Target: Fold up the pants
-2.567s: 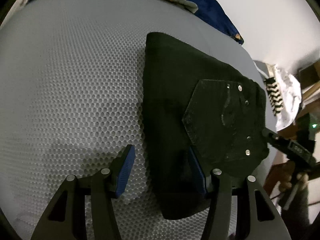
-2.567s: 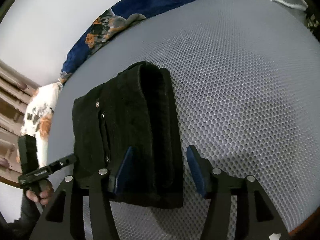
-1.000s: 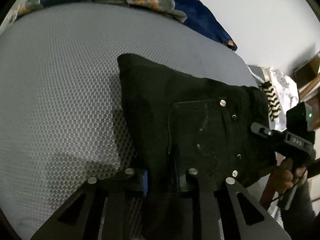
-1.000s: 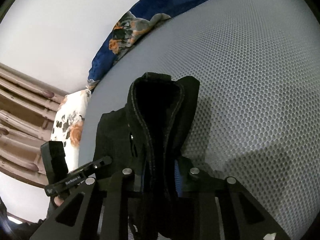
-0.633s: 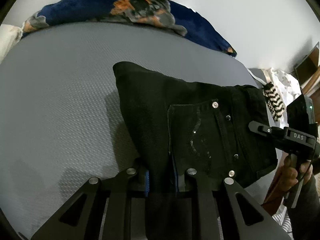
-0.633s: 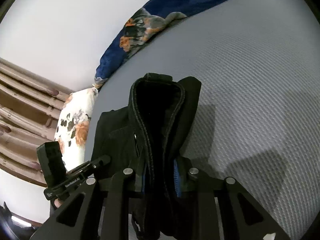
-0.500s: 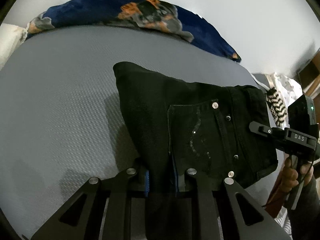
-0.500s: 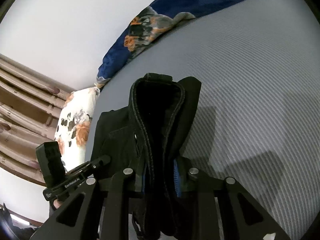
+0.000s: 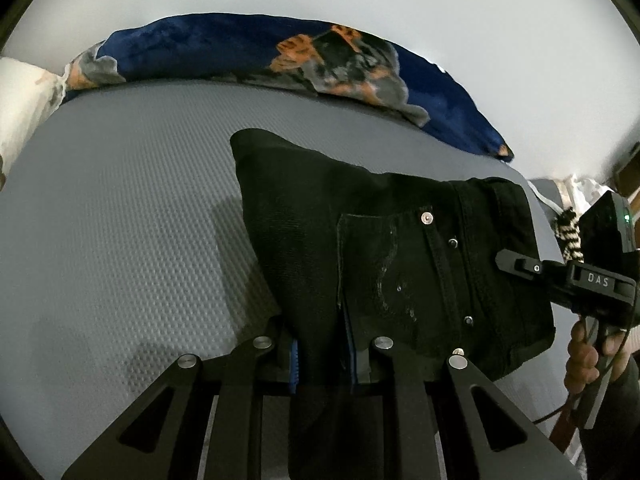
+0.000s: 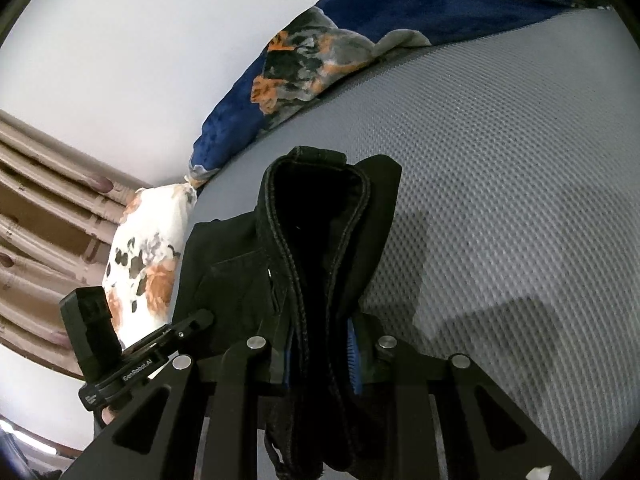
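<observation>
The folded black pants (image 9: 372, 248) hang lifted above the grey honeycomb mattress (image 9: 120, 220), held at both ends. My left gripper (image 9: 323, 354) is shut on the near edge of the bundle, beside the back pocket with metal rivets. My right gripper (image 10: 320, 350) is shut on the waistband end of the pants (image 10: 316, 240), whose layers stand up in a loop before the camera. The right gripper also shows in the left wrist view (image 9: 516, 265) at the bundle's right edge. The left gripper shows in the right wrist view (image 10: 202, 320) at the left.
A blue floral blanket (image 9: 280, 56) lies along the mattress's far edge by the white wall. A white floral pillow (image 10: 144, 268) and a brown headboard (image 10: 40, 200) are at the left. A striped cloth (image 9: 568, 236) lies off the right side.
Both grippers closed on the pants, which lay flat on the mattress, and raised the bundle. In the last half second it has risen slightly more.
</observation>
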`<state>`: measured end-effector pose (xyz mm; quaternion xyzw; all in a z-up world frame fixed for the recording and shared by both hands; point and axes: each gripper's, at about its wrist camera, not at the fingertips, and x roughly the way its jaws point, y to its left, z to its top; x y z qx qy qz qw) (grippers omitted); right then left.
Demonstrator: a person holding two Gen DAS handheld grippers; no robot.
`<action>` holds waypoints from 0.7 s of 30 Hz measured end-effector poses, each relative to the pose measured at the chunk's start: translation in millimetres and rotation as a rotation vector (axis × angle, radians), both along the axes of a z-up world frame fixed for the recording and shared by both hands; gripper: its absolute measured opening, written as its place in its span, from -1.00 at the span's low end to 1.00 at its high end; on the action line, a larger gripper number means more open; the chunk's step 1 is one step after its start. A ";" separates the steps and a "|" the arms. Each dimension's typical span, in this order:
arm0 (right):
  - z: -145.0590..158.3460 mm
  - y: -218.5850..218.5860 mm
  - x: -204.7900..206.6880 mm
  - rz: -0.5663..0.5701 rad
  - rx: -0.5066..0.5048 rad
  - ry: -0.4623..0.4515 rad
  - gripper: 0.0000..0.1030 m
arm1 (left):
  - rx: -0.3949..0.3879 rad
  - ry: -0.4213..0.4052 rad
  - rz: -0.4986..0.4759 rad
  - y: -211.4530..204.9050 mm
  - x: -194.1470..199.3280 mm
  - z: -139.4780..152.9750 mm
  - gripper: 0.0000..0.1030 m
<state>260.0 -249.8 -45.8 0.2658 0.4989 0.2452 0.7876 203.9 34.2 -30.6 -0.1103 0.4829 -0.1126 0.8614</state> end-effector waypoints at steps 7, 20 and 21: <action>-5.8 8.6 26.9 -0.006 -0.025 -0.004 -0.61 | 0.018 0.001 0.023 6.5 33.7 4.0 -0.66; -32.1 7.8 13.2 -0.068 -0.264 -0.021 -0.03 | 0.235 -0.007 0.060 5.8 20.7 -37.3 0.19; -32.1 8.3 7.2 -0.067 -0.276 -0.027 -0.02 | 0.265 -0.019 0.055 3.0 16.6 -37.1 0.23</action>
